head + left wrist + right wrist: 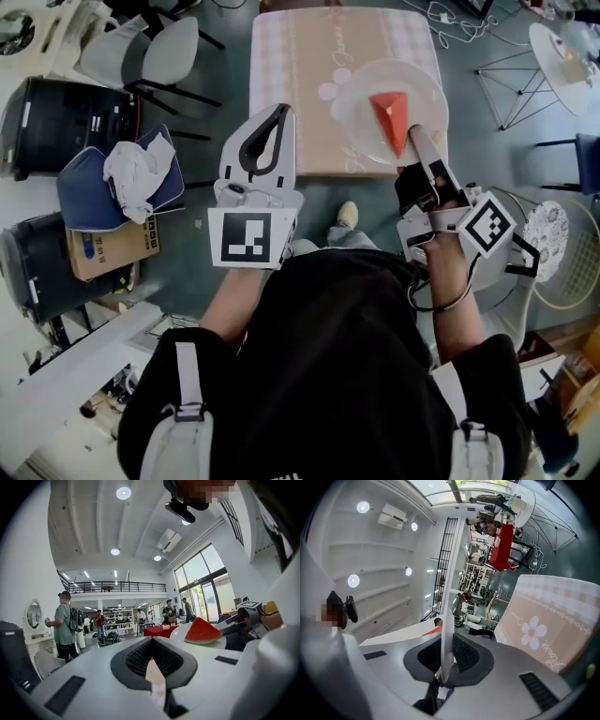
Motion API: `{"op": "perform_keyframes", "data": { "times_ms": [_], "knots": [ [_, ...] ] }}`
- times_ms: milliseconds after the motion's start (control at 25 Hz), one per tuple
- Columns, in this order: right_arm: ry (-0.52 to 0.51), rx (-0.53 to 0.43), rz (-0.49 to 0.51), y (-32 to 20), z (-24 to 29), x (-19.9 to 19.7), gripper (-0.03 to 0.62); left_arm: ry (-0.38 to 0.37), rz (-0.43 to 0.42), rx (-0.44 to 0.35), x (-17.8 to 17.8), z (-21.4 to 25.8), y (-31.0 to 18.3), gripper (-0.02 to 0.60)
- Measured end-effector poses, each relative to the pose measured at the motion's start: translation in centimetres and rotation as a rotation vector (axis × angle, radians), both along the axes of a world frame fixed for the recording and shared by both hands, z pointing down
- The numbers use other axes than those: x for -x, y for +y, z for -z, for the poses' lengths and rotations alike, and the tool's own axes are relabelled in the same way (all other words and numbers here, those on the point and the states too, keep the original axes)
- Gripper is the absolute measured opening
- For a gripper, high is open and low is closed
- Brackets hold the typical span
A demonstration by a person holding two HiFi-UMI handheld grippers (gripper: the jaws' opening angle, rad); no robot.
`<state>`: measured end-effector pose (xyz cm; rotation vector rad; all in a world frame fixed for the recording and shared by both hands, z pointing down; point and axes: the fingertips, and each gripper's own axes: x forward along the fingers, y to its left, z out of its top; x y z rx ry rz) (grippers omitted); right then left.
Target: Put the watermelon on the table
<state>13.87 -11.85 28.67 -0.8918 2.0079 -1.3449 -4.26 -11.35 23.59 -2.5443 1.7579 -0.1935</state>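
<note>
A red wedge of watermelon [391,117] lies on a white plate [361,112], which hovers over the near right part of the beige flowered table [291,84]. My right gripper [419,136] is shut on the plate's near rim. In the right gripper view the rim [449,620] stands edge-on between the jaws, with an orange sliver of watermelon [432,631] behind it. My left gripper [280,112] is shut and holds nothing, at the table's near edge, left of the plate. The left gripper view shows the watermelon [201,632] on the plate [180,633] to its right.
Grey chairs [150,52] stand left of the table. A blue cushion with a white cloth [122,183], a cardboard box [112,248] and a black case [56,122] lie at the left. A wire-frame stand [525,84] and a round white table [562,52] are at the right.
</note>
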Motion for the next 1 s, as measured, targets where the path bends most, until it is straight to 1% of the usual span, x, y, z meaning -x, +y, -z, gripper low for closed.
{"op": "perform_keyframes", "data": {
  "times_ms": [200, 560, 800, 1000],
  "knots": [
    [-0.015, -0.001, 0.039, -1.7, 0.0, 0.3, 0.035, -0.023, 0.016, -0.005, -0.5, 0.1, -1.3, 0.006],
    [-0.030, 0.012, 0.044, -4.3, -0.6, 0.4, 0.035, -0.035, 0.040, -0.008, 0.2, 0.4, -3.0, 0.008],
    [-0.027, 0.020, 0.037, -6.1, -0.7, 0.9, 0.035, -0.021, 0.024, 0.013, 0.6, 0.0, -5.0, 0.008],
    [-0.015, 0.023, 0.010, -7.9, -0.5, 1.3, 0.035, -0.013, -0.011, 0.007, 1.0, 0.0, -7.5, 0.007]
  ]
}}
